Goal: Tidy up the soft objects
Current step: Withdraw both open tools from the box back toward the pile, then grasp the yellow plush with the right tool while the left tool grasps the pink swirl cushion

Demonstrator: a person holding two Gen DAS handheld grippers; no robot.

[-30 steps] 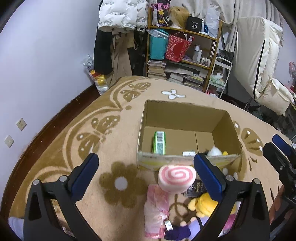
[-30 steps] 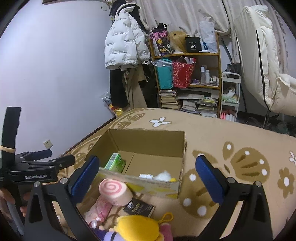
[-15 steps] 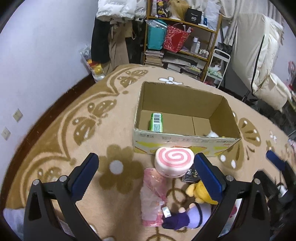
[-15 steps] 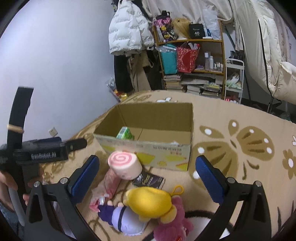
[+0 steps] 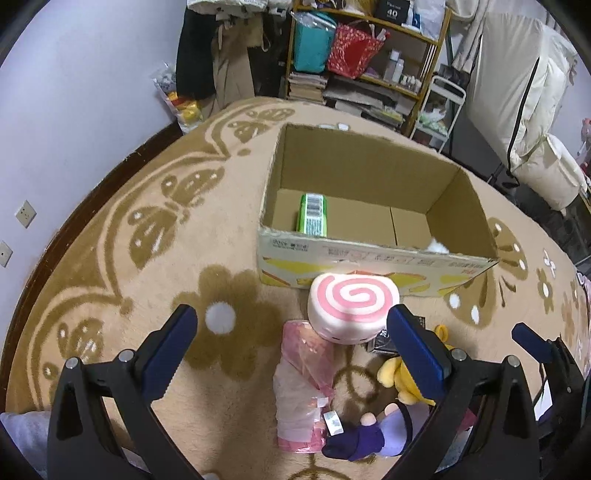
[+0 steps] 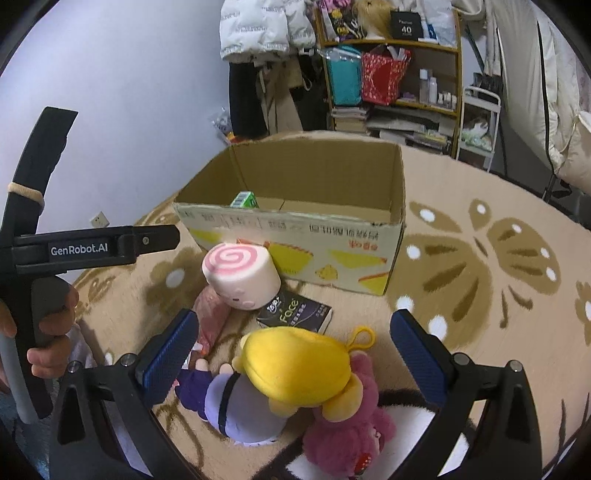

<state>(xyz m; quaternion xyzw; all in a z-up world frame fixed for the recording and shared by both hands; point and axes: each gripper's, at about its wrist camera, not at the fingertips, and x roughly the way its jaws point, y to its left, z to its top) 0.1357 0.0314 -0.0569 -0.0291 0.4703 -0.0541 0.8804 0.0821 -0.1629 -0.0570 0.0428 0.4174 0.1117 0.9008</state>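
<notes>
An open cardboard box (image 5: pixel 373 260) (image 6: pixel 295 240) stands on the rug with a green pack (image 5: pixel 313 214) and a bit of white fluff (image 5: pixel 437 245) inside. In front of it lie a pink-swirl roll plush (image 5: pixel 352 306) (image 6: pixel 240 275), a pink wrapped packet (image 5: pixel 301 384) (image 6: pixel 210 317), a dark tissue pack (image 6: pixel 293 314), a yellow-haired doll in purple (image 6: pixel 291 369) (image 5: pixel 399 421) and a pink bear plush (image 6: pixel 347 435). My left gripper (image 5: pixel 291 347) is open above the roll and packet. My right gripper (image 6: pixel 291 354) is open over the doll, holding nothing.
The beige rug (image 5: pixel 147 258) with brown flower and butterfly patterns covers the floor. A shelf (image 6: pixel 391 77) full of bags and books stands at the back, coats (image 6: pixel 266 29) hang beside it. A hand (image 6: pixel 51 332) holds the left gripper's handle at the left.
Both grippers have dropped lower and drawn back from the box, bringing the doll, bear and roll plush into fuller view. Both stay open; nothing was picked up.
</notes>
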